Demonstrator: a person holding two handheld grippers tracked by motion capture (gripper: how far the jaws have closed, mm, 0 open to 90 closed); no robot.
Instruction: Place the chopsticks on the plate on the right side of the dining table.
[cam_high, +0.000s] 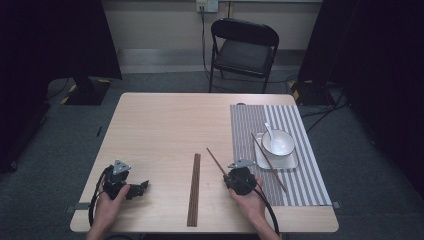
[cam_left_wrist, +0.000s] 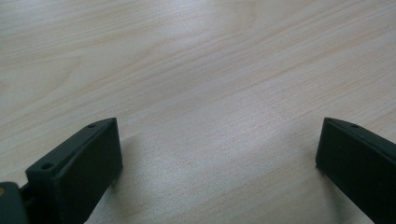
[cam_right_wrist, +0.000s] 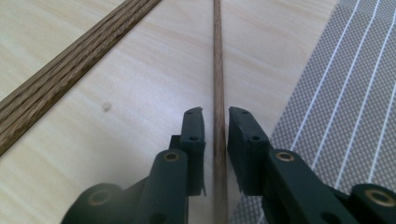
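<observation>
A thin wooden chopstick (cam_high: 215, 158) lies on the table just left of the striped placemat (cam_high: 247, 125). My right gripper (cam_high: 230, 173) is low over its near end. In the right gripper view the chopstick (cam_right_wrist: 217, 56) runs straight between the two jaws of this gripper (cam_right_wrist: 215, 112), which have closed to almost its width. A second chopstick (cam_high: 270, 162) rests across the square white plate (cam_high: 292, 162) that carries a white bowl (cam_high: 278, 143) and a spoon (cam_high: 268, 131). My left gripper (cam_high: 144, 186) rests at the front left, open (cam_left_wrist: 219, 135) over bare wood.
A ribbed dark wooden strip (cam_high: 194, 190) lies lengthwise at mid-table, left of the right gripper, and appears as the wooden strip (cam_right_wrist: 70, 70) in its view. The placemat (cam_right_wrist: 336, 93) edge is just right of the jaws. A black folding chair (cam_high: 245, 50) stands beyond the table.
</observation>
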